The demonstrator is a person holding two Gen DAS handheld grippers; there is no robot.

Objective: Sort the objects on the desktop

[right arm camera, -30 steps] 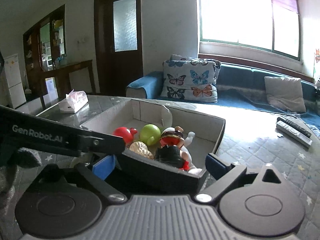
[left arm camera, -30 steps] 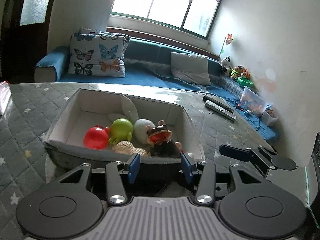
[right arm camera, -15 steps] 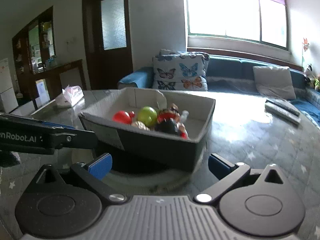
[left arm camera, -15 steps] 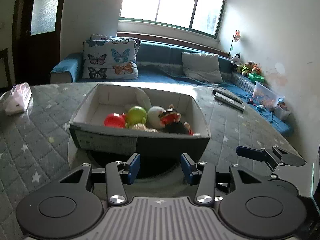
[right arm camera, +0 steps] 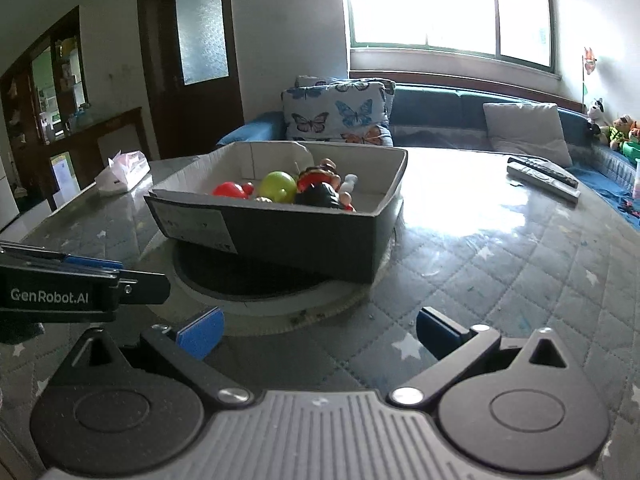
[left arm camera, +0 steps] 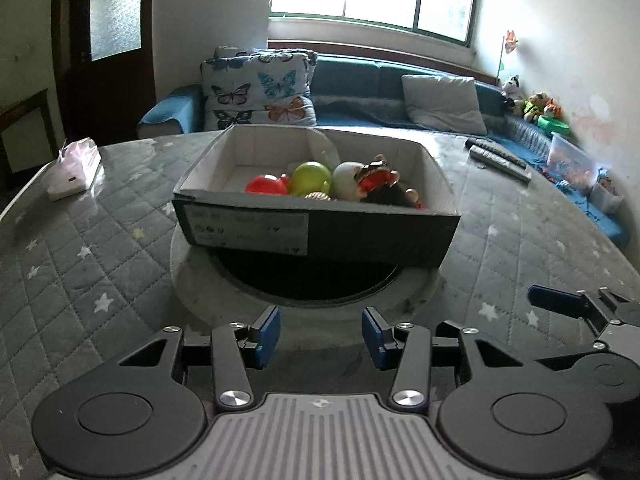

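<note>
A: Where is the box [left arm camera: 316, 216] found, and what is held in it?

B: It is set on a round inset [left arm camera: 304, 280] near the middle of the tabletop [left arm camera: 100, 248]; a red ball [left arm camera: 266, 185], a green ball [left arm camera: 311, 178], a white ball [left arm camera: 347, 175] and a dark figurine with a red mouth [left arm camera: 380, 184] are gathered toward its near wall; a woven piece is partly hidden beside them.

A: How are the jaws seen?

B: The left gripper [left arm camera: 320, 334] is held just short of the inset, its jaws parted narrowly with nothing between them; the right gripper [right arm camera: 318, 330] is held beside it, jaws spread wide and empty; neither is touching the box.

A: What else is carried on the tabletop?

B: A tissue pack [left arm camera: 72, 168] is seen toward the far left edge; two remote controls [left arm camera: 498, 158] are laid toward the far right edge; a sofa [left arm camera: 360, 96] with a butterfly cushion [left arm camera: 260, 94] is seen beyond the far edge.
</note>
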